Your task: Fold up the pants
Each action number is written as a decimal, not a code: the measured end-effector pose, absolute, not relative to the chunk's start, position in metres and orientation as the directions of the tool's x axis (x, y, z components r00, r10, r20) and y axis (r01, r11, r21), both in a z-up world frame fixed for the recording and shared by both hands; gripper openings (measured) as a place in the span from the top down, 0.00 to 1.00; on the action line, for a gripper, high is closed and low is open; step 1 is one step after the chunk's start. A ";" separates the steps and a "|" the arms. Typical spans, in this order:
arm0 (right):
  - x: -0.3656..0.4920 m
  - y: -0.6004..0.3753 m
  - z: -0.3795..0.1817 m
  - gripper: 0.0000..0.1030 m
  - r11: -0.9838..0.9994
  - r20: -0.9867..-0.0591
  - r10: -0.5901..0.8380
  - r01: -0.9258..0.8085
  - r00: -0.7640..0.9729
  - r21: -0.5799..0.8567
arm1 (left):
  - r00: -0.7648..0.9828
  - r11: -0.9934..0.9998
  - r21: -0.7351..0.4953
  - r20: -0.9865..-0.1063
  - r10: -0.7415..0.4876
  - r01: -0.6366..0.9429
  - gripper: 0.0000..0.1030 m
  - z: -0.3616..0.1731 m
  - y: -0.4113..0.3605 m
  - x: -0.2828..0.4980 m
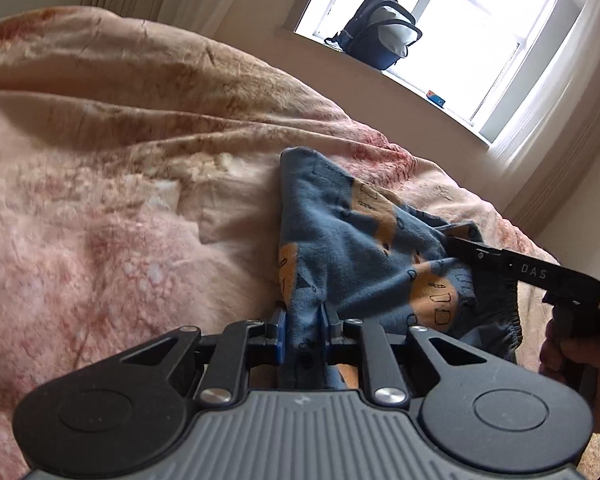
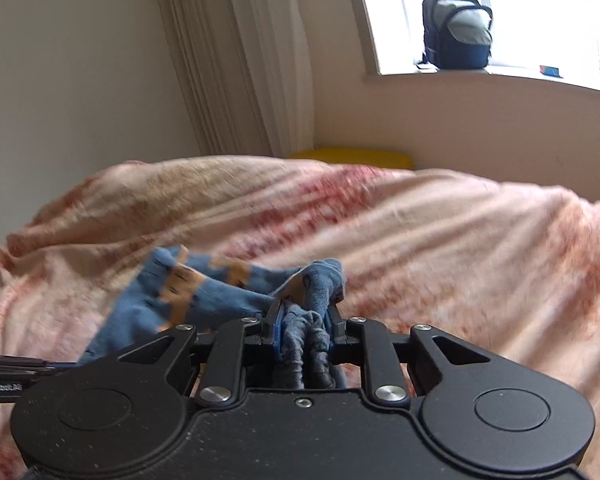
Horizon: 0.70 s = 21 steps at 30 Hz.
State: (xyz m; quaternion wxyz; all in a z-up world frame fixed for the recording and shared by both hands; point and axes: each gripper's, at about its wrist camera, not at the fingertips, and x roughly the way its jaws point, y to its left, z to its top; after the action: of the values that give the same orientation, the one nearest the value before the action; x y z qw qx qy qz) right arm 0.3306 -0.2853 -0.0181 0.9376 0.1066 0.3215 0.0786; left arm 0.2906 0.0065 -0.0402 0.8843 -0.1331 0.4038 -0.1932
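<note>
The pants (image 1: pixel 352 240), blue with orange patches, hang bunched between the two claws just above the bed's pink quilt (image 1: pixel 120 200), part of the cloth trailing on it. The left claw (image 1: pixel 304 332) is clenched on a flat edge of the fabric; the right claw (image 2: pixel 302 332) is clenched on the gathered elastic waistband. The thick waistband wad could slip from the right pads if the cloth is pulled taut. The trailing part may drag on the rumpled quilt and crease, giving a crooked fold.
</note>
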 end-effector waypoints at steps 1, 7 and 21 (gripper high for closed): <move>0.331 -0.287 -0.022 0.79 0.963 -0.585 0.216 -0.072 0.782 0.260 | 0.597 0.887 -0.399 -0.661 -0.454 0.233 0.82 -0.042 0.008 0.291; 0.333 -0.280 -0.024 0.77 0.974 -0.589 0.201 -0.095 0.783 0.207 | 0.601 0.891 -0.388 -0.661 -0.449 0.238 0.80 -0.042 0.007 0.291; 0.285 -0.276 0.015 0.11 0.994 -0.516 0.095 -0.048 0.852 0.102 | 0.679 0.933 -0.313 -0.646 -0.348 0.180 0.03 -0.007 0.009 0.276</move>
State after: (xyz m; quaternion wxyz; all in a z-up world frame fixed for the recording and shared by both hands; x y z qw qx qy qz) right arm 0.2850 -0.2755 0.0145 0.9612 0.0429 0.2699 0.0372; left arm 0.2760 0.0088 -0.0074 0.9094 -0.1123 0.3732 -0.1450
